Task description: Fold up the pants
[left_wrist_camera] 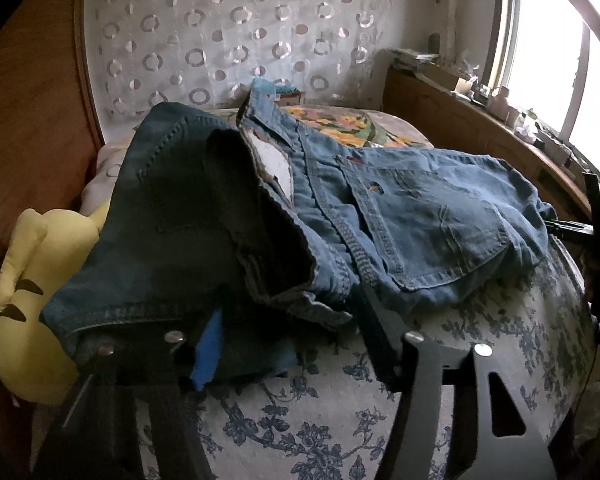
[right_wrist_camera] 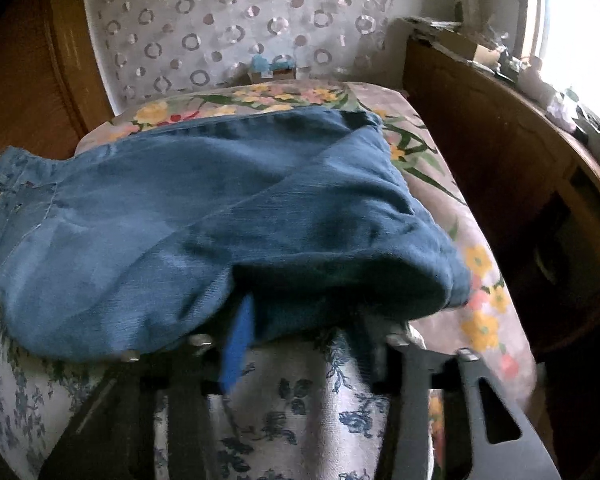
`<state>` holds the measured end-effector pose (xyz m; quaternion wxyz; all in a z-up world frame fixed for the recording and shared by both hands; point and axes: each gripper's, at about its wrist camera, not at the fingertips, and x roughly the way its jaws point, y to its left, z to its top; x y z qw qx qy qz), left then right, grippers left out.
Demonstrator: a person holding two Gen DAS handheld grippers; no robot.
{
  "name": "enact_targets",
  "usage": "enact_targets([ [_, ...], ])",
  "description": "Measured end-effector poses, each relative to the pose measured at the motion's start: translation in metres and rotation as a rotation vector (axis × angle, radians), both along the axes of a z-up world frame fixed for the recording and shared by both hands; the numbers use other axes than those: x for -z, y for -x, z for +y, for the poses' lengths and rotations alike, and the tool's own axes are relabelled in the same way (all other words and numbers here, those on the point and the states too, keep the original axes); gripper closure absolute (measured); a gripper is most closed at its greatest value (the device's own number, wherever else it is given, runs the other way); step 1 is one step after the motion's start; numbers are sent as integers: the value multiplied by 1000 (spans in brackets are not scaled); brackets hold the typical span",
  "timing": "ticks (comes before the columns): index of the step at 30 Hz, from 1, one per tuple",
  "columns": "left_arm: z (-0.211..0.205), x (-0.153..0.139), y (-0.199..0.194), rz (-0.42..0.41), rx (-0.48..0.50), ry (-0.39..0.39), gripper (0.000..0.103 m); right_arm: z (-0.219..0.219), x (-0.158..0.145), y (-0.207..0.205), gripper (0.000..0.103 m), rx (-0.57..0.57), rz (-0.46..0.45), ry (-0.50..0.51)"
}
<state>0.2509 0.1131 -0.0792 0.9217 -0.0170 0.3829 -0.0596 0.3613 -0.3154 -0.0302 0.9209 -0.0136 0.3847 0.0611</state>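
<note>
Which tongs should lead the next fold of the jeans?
Probably left. The left tongs sit at the raised waistband end of the jeans, ready to carry it over; the right tongs are tucked under the leg fold.

Dim room, blown-out window (left_wrist_camera: 548,52) glare, fisheye warping, slight blur

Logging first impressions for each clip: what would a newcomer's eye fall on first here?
The blue jeans sprawled across the floral bedspread, waistband end draped over the left hand-held gripper and leg fabric over the right hand-held gripper. Next, the yellow plush toy at the bed's left edge, and the bright window at right.
</note>
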Motion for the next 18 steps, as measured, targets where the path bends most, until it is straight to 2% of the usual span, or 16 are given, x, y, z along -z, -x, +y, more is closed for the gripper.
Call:
enact_targets([
  [2, -1, 0, -1, -1, 3, 3, 50, 3, 1, 2, 80, -14, -3, 1],
  [5, -7, -4, -1, -18, 10, -19, 54, 6, 1, 3, 90, -40, 0, 10],
  [10, -18, -14, -7, -44, 30, -69, 68, -2, -8, 4, 93, -64, -32, -16],
  [12, -20, -17, -10, -52, 25, -101, 83, -8, -16, 9, 93, -64, -64, -28],
  [18, -22, -39, -9, -100, 19, -92, 89, -10, -34, 21, 93, -82, -140, -21],
])
